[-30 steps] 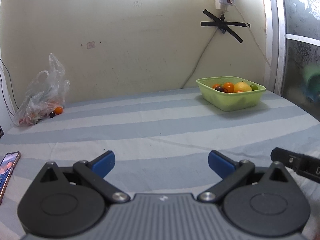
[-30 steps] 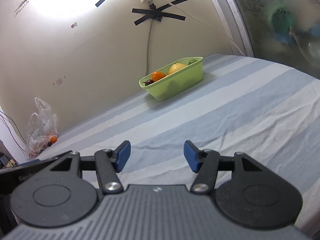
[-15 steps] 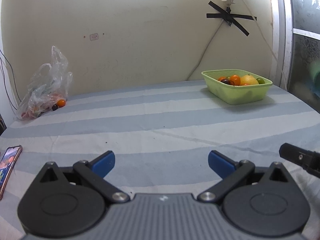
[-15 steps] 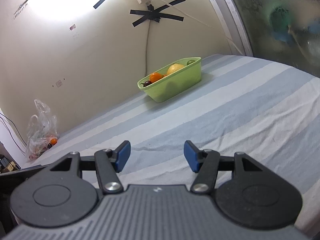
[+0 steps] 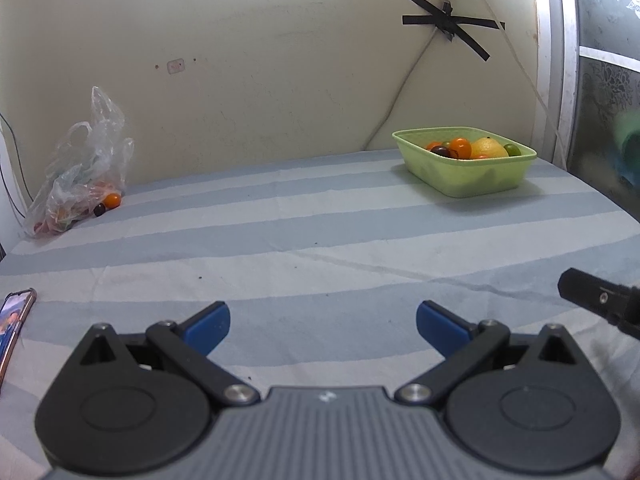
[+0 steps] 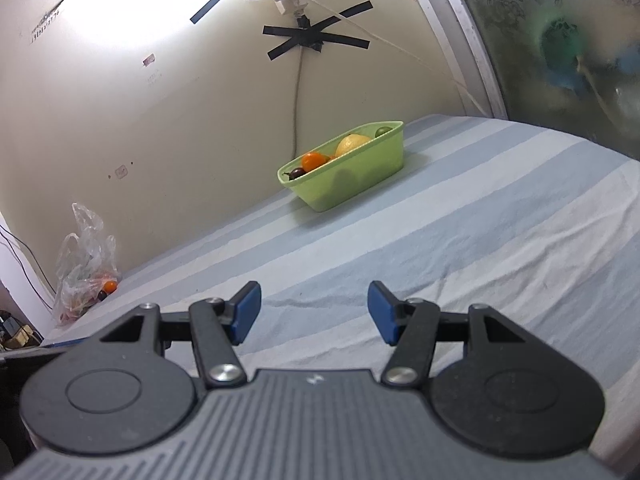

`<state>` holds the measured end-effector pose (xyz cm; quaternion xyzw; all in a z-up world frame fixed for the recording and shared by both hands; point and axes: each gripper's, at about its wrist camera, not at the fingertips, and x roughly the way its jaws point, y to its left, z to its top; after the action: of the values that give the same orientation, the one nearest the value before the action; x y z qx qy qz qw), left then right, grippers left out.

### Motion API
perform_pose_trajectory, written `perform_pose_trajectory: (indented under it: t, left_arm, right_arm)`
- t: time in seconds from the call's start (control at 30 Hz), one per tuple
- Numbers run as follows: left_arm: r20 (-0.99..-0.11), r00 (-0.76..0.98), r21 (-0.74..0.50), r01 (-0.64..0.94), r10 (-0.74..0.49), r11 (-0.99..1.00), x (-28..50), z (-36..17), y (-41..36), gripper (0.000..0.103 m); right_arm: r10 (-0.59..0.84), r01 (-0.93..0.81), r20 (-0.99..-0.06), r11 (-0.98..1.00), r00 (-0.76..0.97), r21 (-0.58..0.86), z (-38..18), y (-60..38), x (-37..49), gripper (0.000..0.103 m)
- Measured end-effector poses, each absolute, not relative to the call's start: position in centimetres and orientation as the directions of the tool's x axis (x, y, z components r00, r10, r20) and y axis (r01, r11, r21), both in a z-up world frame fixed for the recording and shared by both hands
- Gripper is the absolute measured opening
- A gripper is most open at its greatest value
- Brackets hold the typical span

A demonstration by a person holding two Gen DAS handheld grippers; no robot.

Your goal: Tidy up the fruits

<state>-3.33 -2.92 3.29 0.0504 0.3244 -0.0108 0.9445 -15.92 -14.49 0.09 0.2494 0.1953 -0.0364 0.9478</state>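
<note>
A: How is the room laid out?

B: A bed with a blue-and-white striped sheet point(image 5: 320, 216) is seen against a cream wall point(image 5: 260, 80). The light green rectangular plastic basket point(image 5: 464, 178) of fruits is placed far ahead and right, its long axis angled away.

A: And the loose fruits?

B: A crumpled clear plastic bag point(image 5: 80, 176) holding small fruits is found far left; the left gripper point(image 5: 323, 322) is judged nearer. The right gripper point(image 6: 314, 308) is also released; nothing is held.
</note>
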Motion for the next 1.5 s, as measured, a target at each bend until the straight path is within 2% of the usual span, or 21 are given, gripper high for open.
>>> perform_pose_trajectory:
  t: [0.33,1.5]
  left_arm:
    - [-0.658,0.753,0.069,0.073,-0.009,0.995,-2.95,2.75,-3.00,0.103]
    - [-0.641,0.767,0.085,0.077,-0.005,0.993,-3.33,2.60,-2.85,0.103]
  right_arm:
    - [0.022,0.168,-0.374,0.868,0.927,0.468,0.19,-14.66,-16.28,0.061]
    - [0.041,0.149,-0.384,0.880,0.922,0.450,0.17,-14.23,-15.61,0.061]
